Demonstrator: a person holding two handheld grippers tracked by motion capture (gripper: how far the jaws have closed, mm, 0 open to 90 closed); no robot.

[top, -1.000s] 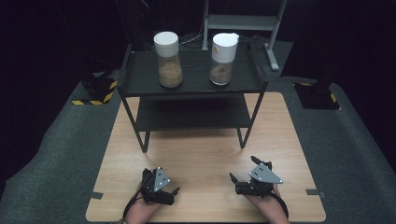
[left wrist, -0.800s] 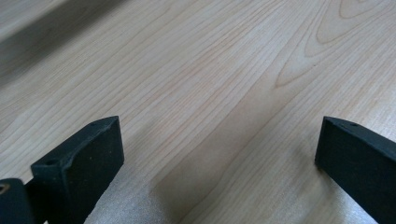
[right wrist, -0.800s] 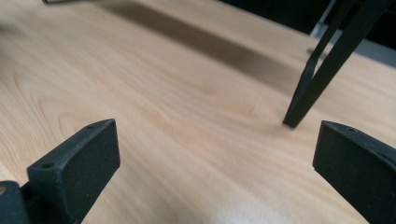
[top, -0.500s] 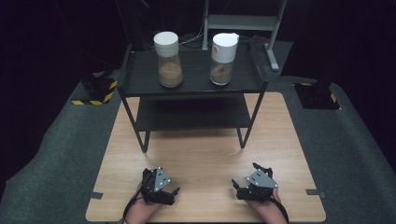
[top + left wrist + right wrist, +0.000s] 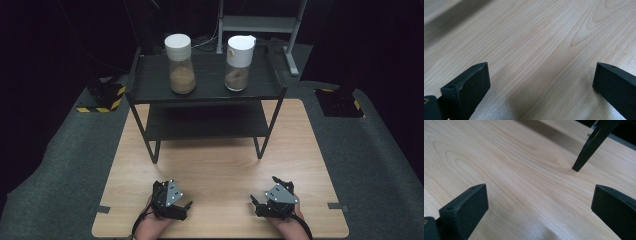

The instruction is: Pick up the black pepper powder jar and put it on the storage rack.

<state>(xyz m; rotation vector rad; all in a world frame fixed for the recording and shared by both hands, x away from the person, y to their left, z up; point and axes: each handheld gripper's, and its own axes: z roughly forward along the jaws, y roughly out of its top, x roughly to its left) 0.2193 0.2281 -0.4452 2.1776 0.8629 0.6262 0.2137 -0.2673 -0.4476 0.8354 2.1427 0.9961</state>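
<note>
Both grippers rest low over the wooden table (image 5: 220, 165) near its front edge, each held in a hand. My left gripper (image 5: 171, 201) is open, and in the left gripper view its jaws stand wide apart (image 5: 540, 82) over bare wood. My right gripper (image 5: 273, 200) is open too, with nothing between its jaws (image 5: 539, 205). On the top of a black two-tier shelf (image 5: 150, 95) stand two clear jars of brown grains: a left jar (image 5: 180, 70) with a flat white lid and a right jar (image 5: 238, 62) with a white spouted lid.
The shelf's front legs (image 5: 262, 145) stand on the table's far half; one black leg (image 5: 586, 150) shows ahead in the right gripper view. Grey mat (image 5: 65, 170) surrounds the table. Black-and-yellow striped blocks (image 5: 102, 97) sit on the floor beside the shelf.
The right gripper has sunk a little and drawn back toward the table's front edge. The left gripper has stayed put.
</note>
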